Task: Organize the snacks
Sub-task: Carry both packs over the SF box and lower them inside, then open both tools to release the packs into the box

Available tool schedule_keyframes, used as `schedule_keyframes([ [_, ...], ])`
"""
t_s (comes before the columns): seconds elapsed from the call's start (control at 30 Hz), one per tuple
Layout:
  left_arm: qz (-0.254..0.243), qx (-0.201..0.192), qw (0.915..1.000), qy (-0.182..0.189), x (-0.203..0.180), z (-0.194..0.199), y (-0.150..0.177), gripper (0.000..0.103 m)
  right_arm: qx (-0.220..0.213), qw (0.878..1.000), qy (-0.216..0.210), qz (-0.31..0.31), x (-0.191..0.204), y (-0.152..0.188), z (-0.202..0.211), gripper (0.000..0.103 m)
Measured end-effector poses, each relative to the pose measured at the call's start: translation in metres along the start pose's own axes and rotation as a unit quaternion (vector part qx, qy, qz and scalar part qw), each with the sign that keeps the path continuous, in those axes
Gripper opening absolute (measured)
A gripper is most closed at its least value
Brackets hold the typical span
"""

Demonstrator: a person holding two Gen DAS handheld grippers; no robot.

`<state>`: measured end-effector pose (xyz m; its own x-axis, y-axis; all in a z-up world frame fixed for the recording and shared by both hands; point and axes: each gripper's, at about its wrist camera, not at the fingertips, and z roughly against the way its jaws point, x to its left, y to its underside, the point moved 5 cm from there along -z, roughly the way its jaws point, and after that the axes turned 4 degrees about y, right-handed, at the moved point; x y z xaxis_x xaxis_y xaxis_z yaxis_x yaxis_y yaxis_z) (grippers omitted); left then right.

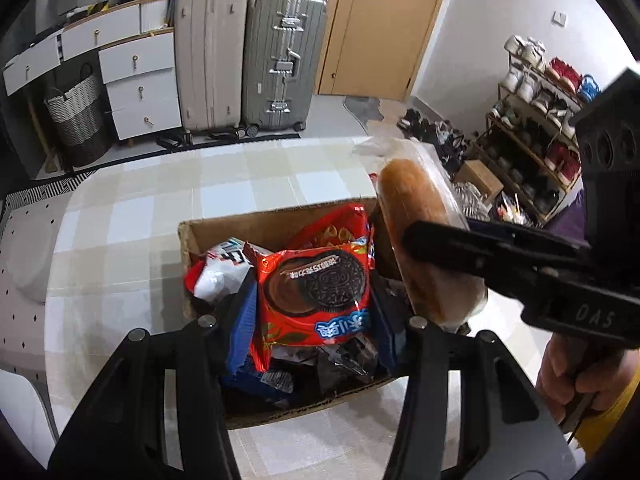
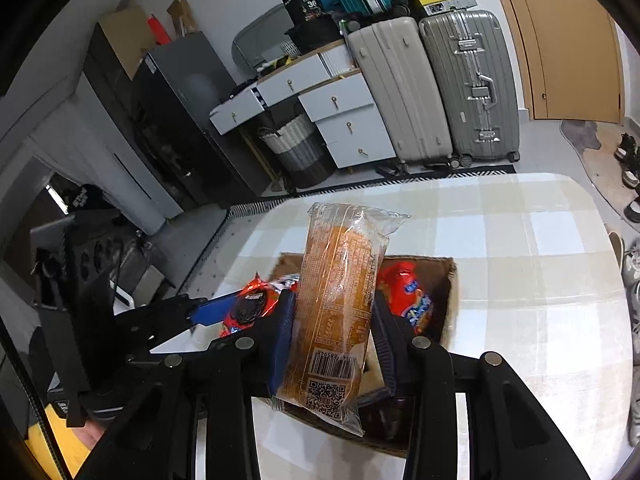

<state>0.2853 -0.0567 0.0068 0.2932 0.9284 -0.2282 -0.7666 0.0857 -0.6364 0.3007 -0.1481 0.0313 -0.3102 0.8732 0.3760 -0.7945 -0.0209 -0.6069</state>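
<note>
1. Both grippers hang over the cardboard box (image 1: pixel 256 224) on the checked table (image 1: pixel 132 216): the left gripper (image 1: pixel 314 300) clamps a glossy red cookie packet (image 1: pixel 316 288), the right gripper (image 2: pixel 334 320) clamps a long, soft bread loaf in clear crinkly wrap (image 2: pixel 340 288).
2. The step in hand seems to be loading the box; next, lower each snack into free space and release.

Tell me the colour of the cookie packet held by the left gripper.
Red, with a dark sandwich cookie pictured on it; the cookie packet shows best in the left wrist view.
</note>
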Motion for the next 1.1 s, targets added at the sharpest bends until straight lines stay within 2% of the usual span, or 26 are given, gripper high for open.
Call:
schedule_keyframes([
  [0.27,-0.001,0.015,0.9999,0.001,0.006,-0.021,0.005,0.048,0.021,1.0,0.013,0.01,-0.01,0.005,-0.015,0.037],
  [0.7,0.002,0.022,0.9997,0.011,0.014,-0.016,0.003,0.048,0.035,0.999,0.018,0.005,-0.01,0.009,-0.028,0.037],
  [0.77,0.005,0.022,0.9997,0.01,0.014,-0.015,0.003,0.05,0.036,0.999,0.019,0.005,-0.01,0.009,-0.029,0.037],
  [0.83,0.011,0.026,0.9995,0.013,0.015,-0.014,0.003,0.059,0.037,0.999,0.02,0.006,-0.01,0.01,-0.03,0.037],
  [1.1,0.023,0.007,0.9996,0.016,0.017,0.001,-0.003,0.06,0.036,0.999,0.022,0.01,-0.01,0.009,-0.03,0.037],
])
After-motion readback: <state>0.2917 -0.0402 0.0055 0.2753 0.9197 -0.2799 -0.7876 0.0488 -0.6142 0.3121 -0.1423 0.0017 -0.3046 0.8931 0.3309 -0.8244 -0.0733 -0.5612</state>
